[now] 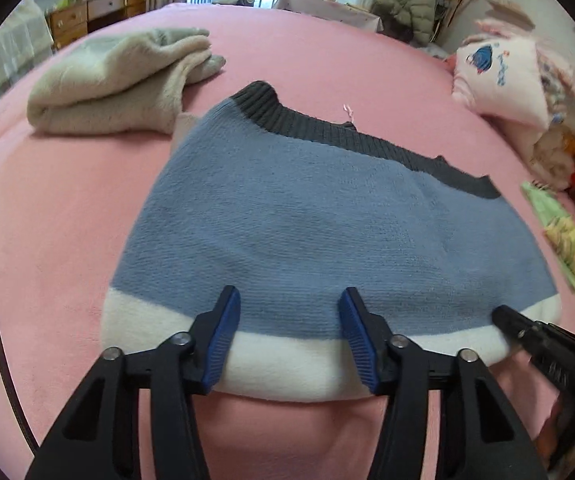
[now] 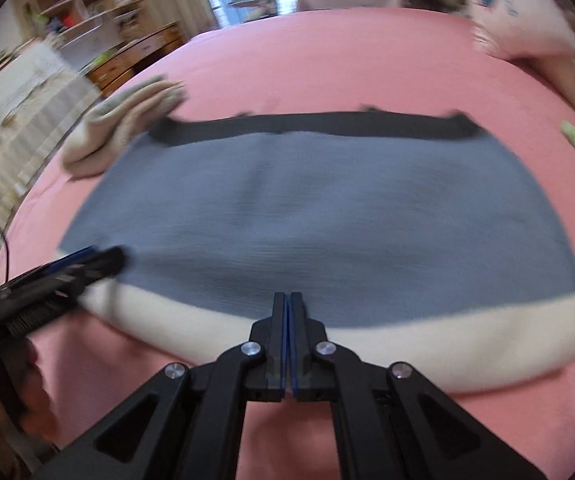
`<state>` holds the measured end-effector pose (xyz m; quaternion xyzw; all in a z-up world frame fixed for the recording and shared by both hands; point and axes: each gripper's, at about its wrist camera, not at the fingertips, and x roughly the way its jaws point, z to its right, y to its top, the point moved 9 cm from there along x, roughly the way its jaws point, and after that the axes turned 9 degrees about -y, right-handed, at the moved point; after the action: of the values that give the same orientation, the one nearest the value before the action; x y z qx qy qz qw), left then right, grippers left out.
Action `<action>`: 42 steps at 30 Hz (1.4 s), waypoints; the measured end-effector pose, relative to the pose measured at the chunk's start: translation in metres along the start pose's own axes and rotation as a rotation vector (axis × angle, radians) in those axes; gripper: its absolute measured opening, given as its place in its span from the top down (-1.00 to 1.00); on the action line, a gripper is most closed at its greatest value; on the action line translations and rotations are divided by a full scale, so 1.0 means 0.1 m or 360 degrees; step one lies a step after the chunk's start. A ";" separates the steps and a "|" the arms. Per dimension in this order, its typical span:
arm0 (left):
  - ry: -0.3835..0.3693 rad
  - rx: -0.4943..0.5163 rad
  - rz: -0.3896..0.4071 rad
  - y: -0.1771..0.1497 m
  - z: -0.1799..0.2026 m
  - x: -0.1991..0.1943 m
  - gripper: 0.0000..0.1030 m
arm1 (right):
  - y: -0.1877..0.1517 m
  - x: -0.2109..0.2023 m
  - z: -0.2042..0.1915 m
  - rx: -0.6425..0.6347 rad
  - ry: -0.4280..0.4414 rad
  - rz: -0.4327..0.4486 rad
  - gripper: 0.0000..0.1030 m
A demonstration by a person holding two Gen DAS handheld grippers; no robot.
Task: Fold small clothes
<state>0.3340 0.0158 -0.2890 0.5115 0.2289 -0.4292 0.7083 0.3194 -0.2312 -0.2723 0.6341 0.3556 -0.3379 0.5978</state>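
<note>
Sweater (image 1: 319, 216) laid flat on bed (image 1: 47, 220)
Blue body, dark ribbing at 12 o'clock, white band at 6; left hand-held gripper (image 1: 289, 312) is held apart and empty, right hand-held gripper (image 2: 288, 300) is closed on nothing.

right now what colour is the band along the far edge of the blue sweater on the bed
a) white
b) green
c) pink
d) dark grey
d) The sweater has a dark grey ribbed band along its far edge, while the white band lies at the near edge by the fingers.
</note>
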 end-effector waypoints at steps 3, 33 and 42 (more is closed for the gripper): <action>-0.0048 -0.0002 0.0015 -0.02 -0.08 -0.05 0.14 | -0.09 -0.06 0.61 0.0161 -0.0103 0.0022 1.00; -0.0198 -0.0373 -0.0030 -0.50 -0.41 -0.75 -0.04 | -0.27 -0.80 -0.02 0.0082 0.0012 0.0204 0.97; -0.0350 -0.0487 -0.0056 -0.55 -0.39 -0.56 -0.04 | -0.35 -0.78 -0.55 -0.0032 0.0088 0.0189 0.97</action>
<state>0.2629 0.0665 -0.2899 0.3439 0.2217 -0.4550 0.7909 0.2495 -0.1790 -0.2210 0.6572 0.3370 -0.2805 0.6131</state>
